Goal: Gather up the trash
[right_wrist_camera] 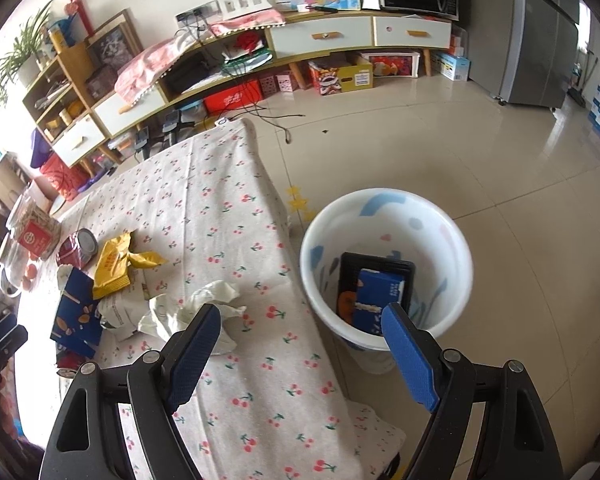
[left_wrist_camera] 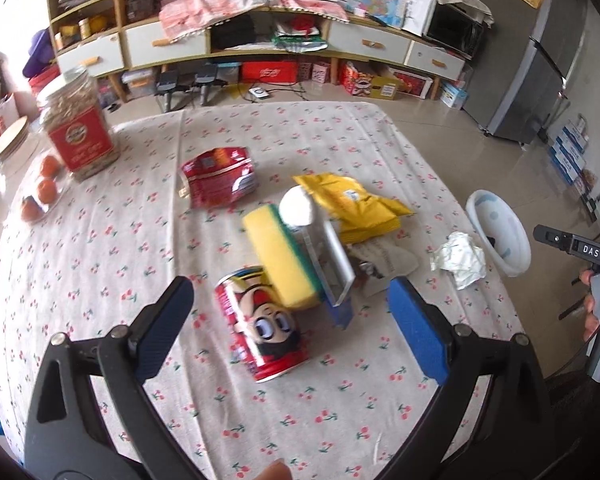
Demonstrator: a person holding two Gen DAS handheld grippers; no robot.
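Cherry-print cloth covers the tabletop (left_wrist_camera: pixel 100 264), and the trash is heaped at its middle and right side, within your reach and beside the white patterned plastic bin (right_wrist_camera: pixel 452 248) standing on the floor just off the tabletop's edge; I judge that placing lets each item go over the edge with one short carry. Your left tongs (left_wrist_camera: pixel 290 320) are released and empty, pads spread either side of the red cartoon-printed drink can (left_wrist_camera: pixel 264 328) lying on its side, not touching it, so I judge that can to be your next pick. Your right tongs (right_wrist_camera: pixel 300 344) are likewise released and empty, poised between the crumpled white tissue (right_wrist_camera: pixel 188 312) and the bin. Inside the bin lie one black tray (right_wrist_camera: pixel 380 264) and one blue packet (right_wrist_camera: pixel 376 292). Count on the tabletop: one drink can, one yellow-and-green sponge (left_wrist_camera: pixel 280 256), one crumpled red foil wrapper (left_wrist_camera: pixel 220 178), one yellow snack packet (left_wrist_camera: pixel 352 204), one blue carton (right_wrist_camera: pixel 76 312), one tissue, and one pale paper wrapper (left_wrist_camera: pixel 384 264) under the packet. One seed jar with a red label (left_wrist_camera: pixel 78 128) and three oranges (left_wrist_camera: pixel 46 190) stand well apart at the far left, evidently not trash.
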